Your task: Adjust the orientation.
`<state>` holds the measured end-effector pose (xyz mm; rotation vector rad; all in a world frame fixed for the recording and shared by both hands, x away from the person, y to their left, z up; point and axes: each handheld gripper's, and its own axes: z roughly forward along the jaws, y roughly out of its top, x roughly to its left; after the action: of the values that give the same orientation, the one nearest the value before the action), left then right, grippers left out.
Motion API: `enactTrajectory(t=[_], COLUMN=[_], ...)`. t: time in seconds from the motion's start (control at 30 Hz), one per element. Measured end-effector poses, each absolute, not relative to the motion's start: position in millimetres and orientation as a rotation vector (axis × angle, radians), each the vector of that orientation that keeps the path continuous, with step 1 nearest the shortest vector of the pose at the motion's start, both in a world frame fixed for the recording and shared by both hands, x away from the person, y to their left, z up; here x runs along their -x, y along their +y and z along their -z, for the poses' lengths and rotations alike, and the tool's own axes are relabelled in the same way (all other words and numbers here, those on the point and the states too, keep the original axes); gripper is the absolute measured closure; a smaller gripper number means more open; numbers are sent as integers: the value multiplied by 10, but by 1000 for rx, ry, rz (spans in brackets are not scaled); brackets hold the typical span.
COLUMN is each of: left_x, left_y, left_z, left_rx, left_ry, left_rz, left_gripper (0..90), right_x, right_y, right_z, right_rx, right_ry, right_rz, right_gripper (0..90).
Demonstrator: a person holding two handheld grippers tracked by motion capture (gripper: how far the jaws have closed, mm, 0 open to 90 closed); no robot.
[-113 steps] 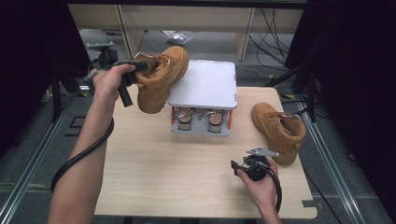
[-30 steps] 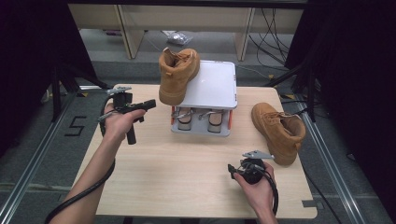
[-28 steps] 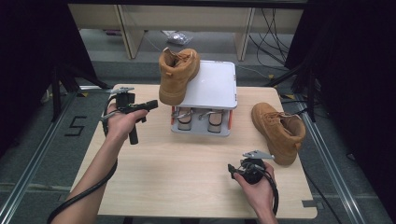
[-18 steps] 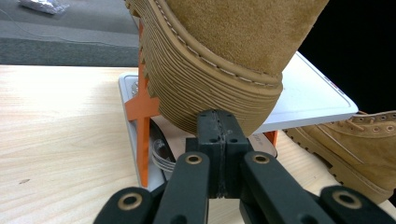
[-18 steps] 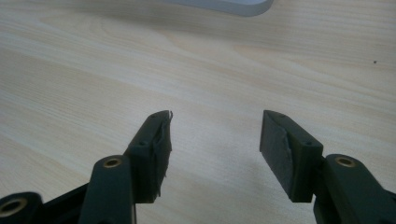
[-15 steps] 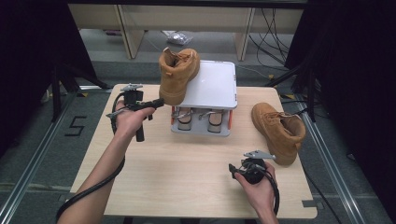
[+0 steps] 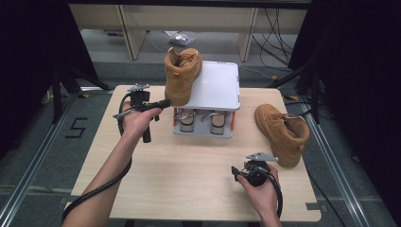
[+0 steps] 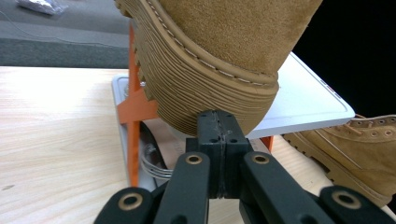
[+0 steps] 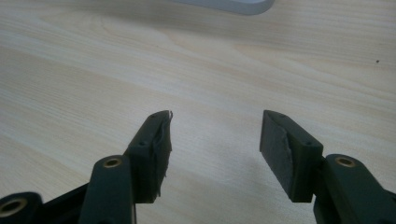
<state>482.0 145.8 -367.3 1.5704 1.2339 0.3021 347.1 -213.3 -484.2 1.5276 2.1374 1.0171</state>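
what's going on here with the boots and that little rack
A person works at a wooden table with a gripper in each hand. One tan boot stands on the white-topped rack, overhanging its left edge. The left gripper, jaws shut and empty, sits against that boot's sole. The right gripper rests open near the second boot on the table.

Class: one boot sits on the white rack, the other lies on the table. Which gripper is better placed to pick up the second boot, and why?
The right gripper: it rests beside the second boot with its jaws open. The left gripper is shut, across the table at the boot on the rack.
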Motion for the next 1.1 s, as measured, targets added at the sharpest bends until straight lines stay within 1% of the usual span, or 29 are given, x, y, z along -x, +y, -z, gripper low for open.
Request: enactTrajectory(t=[0.3, 0.53, 0.63, 0.73, 0.93, 1.07, 1.1], left_x=[-4867, -4875, -4864, -4828, -4630, -4474, -4455], left_y=[1352, 1354, 1351, 1374, 1504, 1653, 1676], left_z=[3670, 3686, 3696, 3692, 3686, 3802, 3837], left_rx=[-1587, -1589, -1588, -1586, -1557, -1539, -1540], left_ry=[1231, 1223, 1215, 1188, 1123, 1108, 1103], left_rz=[-293, -293, -303, -344, -363, -390, -396], left_gripper=[897, 897, 896, 889, 825, 769, 743], right_x=[-3468, -3472, -3464, -3463, -3470, -3489, -3499], right_y=[-2152, -2166, -2165, -2170, -2218, -2276, -2300], right_z=[4822, 4823, 4808, 4799, 4778, 4770, 4771], right_rx=[-1542, -1537, -1542, -1541, -1560, -1564, -1559], right_ry=[2131, 2128, 2128, 2121, 2106, 2090, 2092], right_rz=[-998, -1021, -1012, -1013, -1023, -1013, -1031], right_gripper=[441, 440, 440, 439, 440, 441, 441])
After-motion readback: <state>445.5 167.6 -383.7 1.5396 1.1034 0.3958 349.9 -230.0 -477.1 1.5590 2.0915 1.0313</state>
